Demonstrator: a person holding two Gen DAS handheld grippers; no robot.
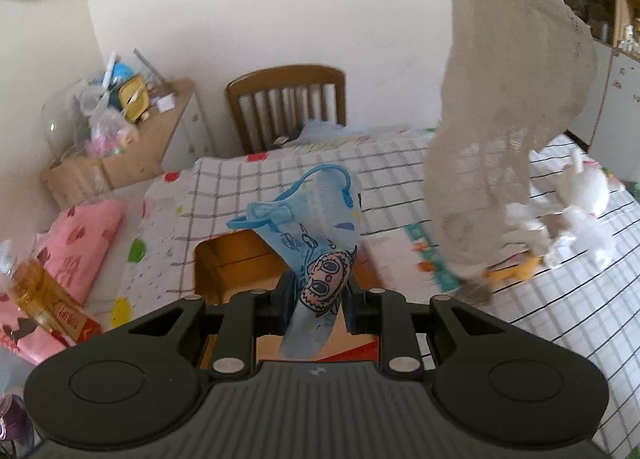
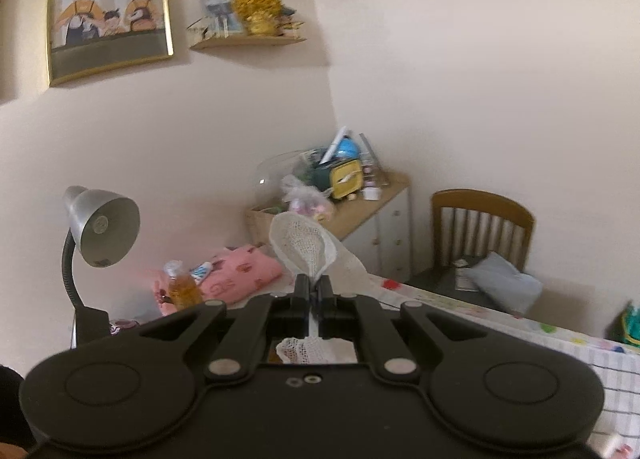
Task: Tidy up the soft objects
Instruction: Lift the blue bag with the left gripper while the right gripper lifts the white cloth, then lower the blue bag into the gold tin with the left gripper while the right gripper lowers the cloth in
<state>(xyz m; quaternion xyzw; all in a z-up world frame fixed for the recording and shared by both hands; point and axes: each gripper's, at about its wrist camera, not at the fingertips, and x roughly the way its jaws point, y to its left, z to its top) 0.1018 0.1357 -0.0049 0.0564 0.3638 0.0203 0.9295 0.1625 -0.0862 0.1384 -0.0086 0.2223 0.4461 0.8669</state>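
My left gripper (image 1: 320, 299) is shut on a light blue cartoon-print garment (image 1: 316, 227), which stands up from the jaws above a brown wooden box (image 1: 232, 263) on the checked tablecloth (image 1: 560, 307). My right gripper (image 2: 313, 291) is shut on a cream knitted mesh garment (image 2: 304, 245), held high in the air. In the left wrist view the same cream garment (image 1: 508, 99) hangs from the top right down to the table. A white plush toy (image 1: 580, 195) lies on the table at right behind it.
A wooden chair (image 1: 288, 103) stands at the table's far end. A cluttered side cabinet (image 1: 132, 131) is at left. Pink folded cloth (image 1: 80, 243) and an amber bottle (image 1: 40, 295) lie at left. A desk lamp (image 2: 100, 227) stands at left in the right wrist view.
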